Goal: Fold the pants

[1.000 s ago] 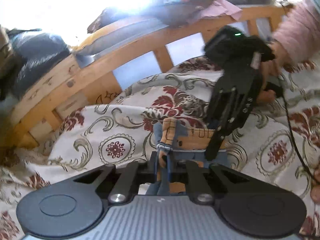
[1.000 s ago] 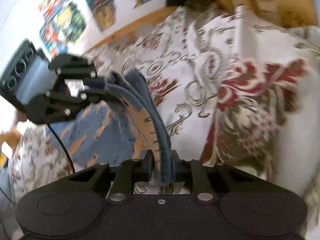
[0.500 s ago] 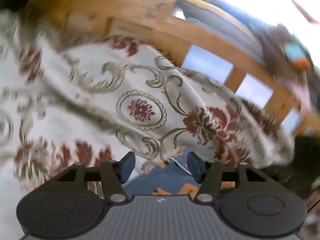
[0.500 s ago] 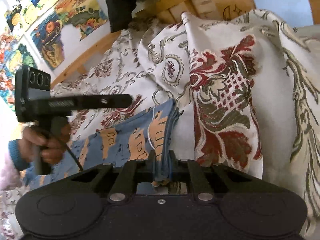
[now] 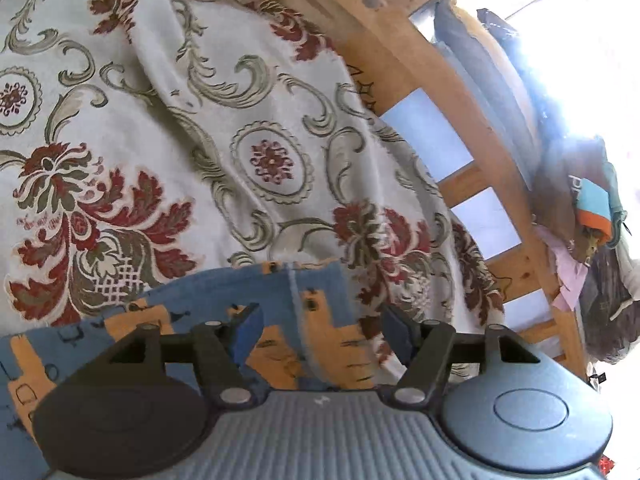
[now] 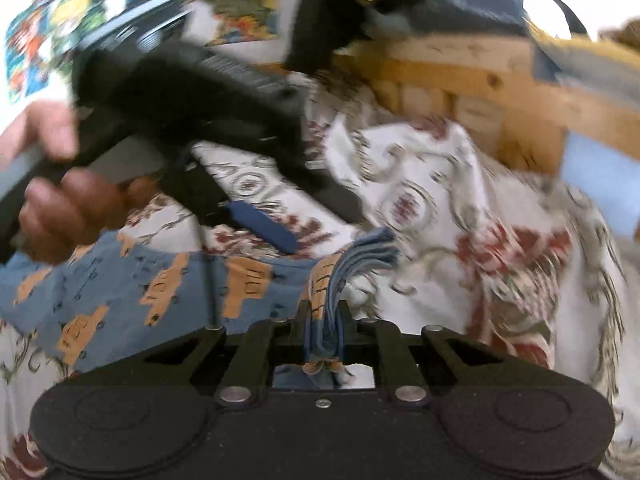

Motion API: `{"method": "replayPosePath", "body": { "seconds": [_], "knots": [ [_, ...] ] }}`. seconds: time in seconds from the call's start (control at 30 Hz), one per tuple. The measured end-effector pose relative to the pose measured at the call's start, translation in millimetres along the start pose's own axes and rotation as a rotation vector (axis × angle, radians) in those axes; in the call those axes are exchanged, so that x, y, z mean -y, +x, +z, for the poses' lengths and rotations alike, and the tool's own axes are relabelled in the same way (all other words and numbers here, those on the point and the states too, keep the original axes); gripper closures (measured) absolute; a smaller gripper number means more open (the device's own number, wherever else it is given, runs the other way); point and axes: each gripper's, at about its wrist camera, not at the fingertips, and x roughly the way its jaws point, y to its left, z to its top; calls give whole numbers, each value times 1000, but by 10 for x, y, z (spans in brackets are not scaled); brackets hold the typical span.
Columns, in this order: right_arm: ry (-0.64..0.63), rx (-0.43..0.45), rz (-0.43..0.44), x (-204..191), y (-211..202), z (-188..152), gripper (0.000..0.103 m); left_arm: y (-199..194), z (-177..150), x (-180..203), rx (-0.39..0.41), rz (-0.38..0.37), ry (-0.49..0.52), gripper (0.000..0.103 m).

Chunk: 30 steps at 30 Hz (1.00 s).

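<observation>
Left hand-held gripper (image 5: 318, 326) let go, wide; only rt view shows right hand-held gripper (image 6: 323, 316) pinching pants (image 6: 120, 280).

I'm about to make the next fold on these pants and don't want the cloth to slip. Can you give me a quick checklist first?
1. Right gripper shut on the pants: ok.
2. Left gripper open and free of cloth: ok.
3. Pants lying on the bedspread: ok.
4. Bunched layers all caught in the right grip: cannot tell.
5. Left gripper clear of the wooden bed frame: ok.
6. Pants flat and unwrinkled: cannot tell, right view blurred.
</observation>
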Motion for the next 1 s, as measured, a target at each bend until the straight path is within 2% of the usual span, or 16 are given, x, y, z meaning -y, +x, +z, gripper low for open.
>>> {"method": "replayPosePath", "body": {
  "seconds": [0.3,0.33,0.37,0.47,0.57,0.8,1.0],
  "knots": [
    [-233,50,19,-613,28,158,91,-334,-53,-10,0,164,9,34],
    [-244,53,29,-664,34,168,91,-362,-61,-47,-1,178,-4,41],
    [-255,54,41,-725,30,169,91,-391,-76,-92,-2,189,-19,55],
    [-274,54,76,-878,7,172,91,-509,-158,-262,13,199,-61,81],
    [-290,57,111,-1016,-31,180,91,-673,-256,-461,50,163,-122,89],
    [-325,60,217,-1372,-29,217,91,-1126,-547,-846,126,121,-195,90],
    [-370,19,323,-1761,89,185,91,-1412,-873,-1207,168,155,-234,90]
  ]
}}
